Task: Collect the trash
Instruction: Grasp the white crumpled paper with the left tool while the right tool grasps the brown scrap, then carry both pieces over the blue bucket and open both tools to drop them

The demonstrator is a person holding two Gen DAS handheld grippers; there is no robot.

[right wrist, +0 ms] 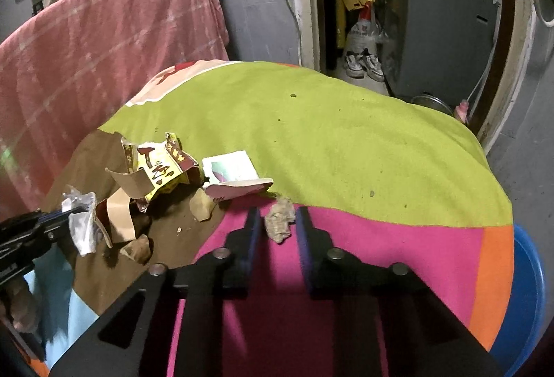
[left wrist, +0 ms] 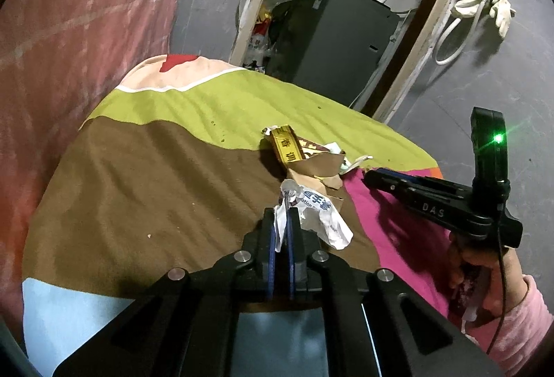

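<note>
A heap of trash lies on a table under a multicoloured cloth [right wrist: 346, 148]: torn yellow and brown packaging [left wrist: 294, 148] [right wrist: 155, 165], a white and pink packet [right wrist: 235, 179], and brown scraps [right wrist: 202, 207]. My left gripper [left wrist: 282, 221] is shut on a crumpled white wrapper [left wrist: 318, 214], which also shows in the right wrist view [right wrist: 83, 224]. My right gripper [right wrist: 277, 221] is open, its fingers either side of a crumpled beige paper wad [right wrist: 279, 219] on the pink patch. From the left wrist view the right gripper [left wrist: 372, 176] sits right of the heap.
A pink blanket [right wrist: 104, 41] hangs behind the table. A doorway shows a grey cabinet [right wrist: 439, 13], bags and shoes [right wrist: 363, 65]. A blue bin [right wrist: 526, 300] stands below the table's right edge. White gloves [left wrist: 484, 6] hang on the grey wall.
</note>
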